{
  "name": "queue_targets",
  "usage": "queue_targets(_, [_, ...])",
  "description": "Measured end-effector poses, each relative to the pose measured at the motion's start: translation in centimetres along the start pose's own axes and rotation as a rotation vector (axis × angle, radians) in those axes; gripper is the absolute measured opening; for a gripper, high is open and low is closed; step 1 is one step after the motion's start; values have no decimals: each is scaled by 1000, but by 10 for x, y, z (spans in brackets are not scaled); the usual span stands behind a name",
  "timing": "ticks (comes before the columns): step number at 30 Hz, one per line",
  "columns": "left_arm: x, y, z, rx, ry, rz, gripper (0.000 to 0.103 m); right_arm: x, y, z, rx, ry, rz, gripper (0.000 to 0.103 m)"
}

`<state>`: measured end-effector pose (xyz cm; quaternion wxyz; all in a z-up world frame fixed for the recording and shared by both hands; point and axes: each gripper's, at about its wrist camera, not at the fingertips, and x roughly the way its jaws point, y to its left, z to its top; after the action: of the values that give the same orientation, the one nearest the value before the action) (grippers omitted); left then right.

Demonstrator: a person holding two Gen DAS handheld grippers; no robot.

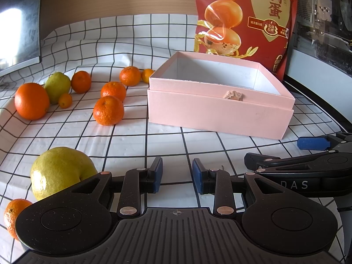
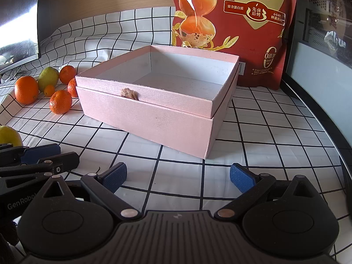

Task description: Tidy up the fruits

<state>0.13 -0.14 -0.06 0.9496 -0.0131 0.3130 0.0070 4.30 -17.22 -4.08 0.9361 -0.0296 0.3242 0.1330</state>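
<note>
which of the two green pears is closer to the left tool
The big pear just beside the left tool, at the near edge of the cloth. The other pear lies far back among the oranges, next to the largest orange.

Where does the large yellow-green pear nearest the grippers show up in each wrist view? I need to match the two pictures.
Left wrist view: large yellow-green pear sits lower left, partly behind the left gripper body.
Right wrist view: the same pear is cut off at the left edge, mid-height, just above the other gripper's fingers.
Shared landmark: the open pink cardboard box, empty, in front of the red snack bag.
</note>
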Motion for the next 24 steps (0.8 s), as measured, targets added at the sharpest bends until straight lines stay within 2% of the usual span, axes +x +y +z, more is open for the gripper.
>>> queue_targets(24, [0, 0, -1, 7, 0, 5, 33, 0, -1, 0, 0, 0, 0, 100])
